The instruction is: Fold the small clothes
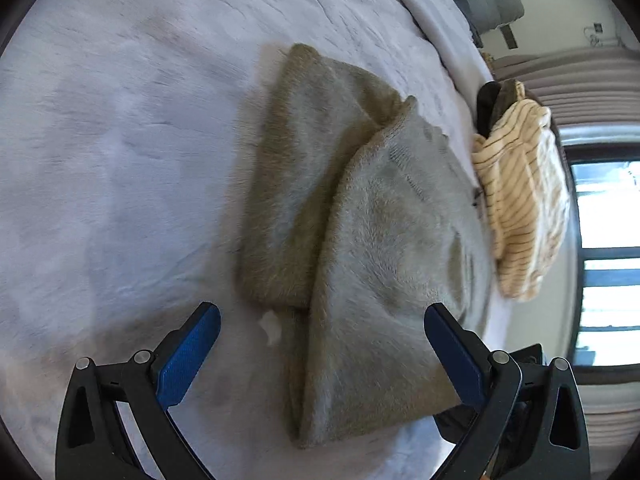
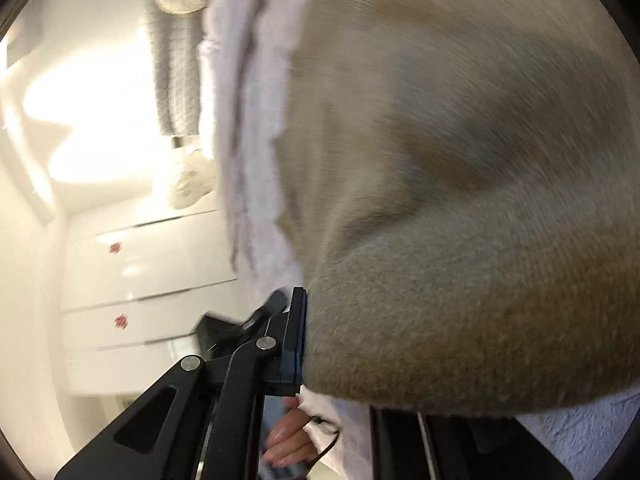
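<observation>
Plush lavender bedding (image 1: 120, 120) carries the fuzzy grey-tan knit garment (image 1: 360, 220), folded over itself. Left gripper (image 1: 322, 336) gapes empty above it. Right gripper (image 2: 298, 340), half hidden and blurred, pinches the knit's edge.

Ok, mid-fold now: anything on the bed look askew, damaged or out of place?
Nothing damaged or spilled. The olive fleece garment lies only part-folded on the grey blanket, its layers overlapping at a slant rather than squared. A small white fleck sits by its near edge. The striped garment lies crumpled near the bed's edge.
</observation>
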A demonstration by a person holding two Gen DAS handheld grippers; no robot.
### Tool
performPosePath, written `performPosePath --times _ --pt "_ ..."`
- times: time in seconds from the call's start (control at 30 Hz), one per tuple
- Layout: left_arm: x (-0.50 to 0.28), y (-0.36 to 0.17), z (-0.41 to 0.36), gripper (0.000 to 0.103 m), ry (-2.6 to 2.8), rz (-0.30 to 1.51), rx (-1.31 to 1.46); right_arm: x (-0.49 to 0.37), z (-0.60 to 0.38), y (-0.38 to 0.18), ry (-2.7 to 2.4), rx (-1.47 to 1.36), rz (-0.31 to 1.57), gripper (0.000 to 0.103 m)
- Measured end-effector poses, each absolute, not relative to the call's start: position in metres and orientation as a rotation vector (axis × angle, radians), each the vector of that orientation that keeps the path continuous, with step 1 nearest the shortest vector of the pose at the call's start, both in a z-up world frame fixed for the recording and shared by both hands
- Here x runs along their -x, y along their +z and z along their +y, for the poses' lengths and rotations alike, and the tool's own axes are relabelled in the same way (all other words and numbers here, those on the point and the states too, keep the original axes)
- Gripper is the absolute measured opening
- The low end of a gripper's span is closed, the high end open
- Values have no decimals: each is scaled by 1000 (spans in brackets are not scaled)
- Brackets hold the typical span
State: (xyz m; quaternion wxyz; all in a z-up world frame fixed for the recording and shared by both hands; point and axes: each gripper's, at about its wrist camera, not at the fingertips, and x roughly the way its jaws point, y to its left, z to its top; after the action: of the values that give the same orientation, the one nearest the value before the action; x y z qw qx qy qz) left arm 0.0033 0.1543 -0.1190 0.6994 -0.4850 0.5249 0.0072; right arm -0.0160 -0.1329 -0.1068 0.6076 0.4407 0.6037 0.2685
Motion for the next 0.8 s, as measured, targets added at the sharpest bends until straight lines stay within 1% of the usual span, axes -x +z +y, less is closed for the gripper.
performPosePath --times 0.2,0.3,0.43,0.5,0.53,0.6,0.63,0.67,0.7,0.8 --pt "-27 -128 159 102 -90 1137 1201 18 -131 -85 712 -955 1364 11" --pt "-49 -116 151 102 -143 1116 1183 22 -130 -85 724 -922 1382 11" --pt "-78 -96 123 102 -185 1137 1024 27 -137 -98 694 -894 1447 11" --pt "-86 -96 107 101 -159 1179 934 35 -145 -107 660 -880 1498 15" --pt "-90 -98 99 101 -123 1209 870 37 -149 -108 644 -860 1520 15" --pt "-94 -105 85 97 -74 1253 769 43 -156 -112 614 -778 1578 20" --pt "-95 -108 80 95 -54 1273 723 46 -160 -112 607 -736 1604 39" --pt "-96 -108 74 95 -44 1277 681 50 -168 -110 587 -682 1623 71" --pt "-95 -107 71 95 -38 1273 661 51 -172 -107 576 -655 1621 80" --pt "-98 -105 67 95 -20 1278 637 53 -191 -87 608 -578 1581 82"
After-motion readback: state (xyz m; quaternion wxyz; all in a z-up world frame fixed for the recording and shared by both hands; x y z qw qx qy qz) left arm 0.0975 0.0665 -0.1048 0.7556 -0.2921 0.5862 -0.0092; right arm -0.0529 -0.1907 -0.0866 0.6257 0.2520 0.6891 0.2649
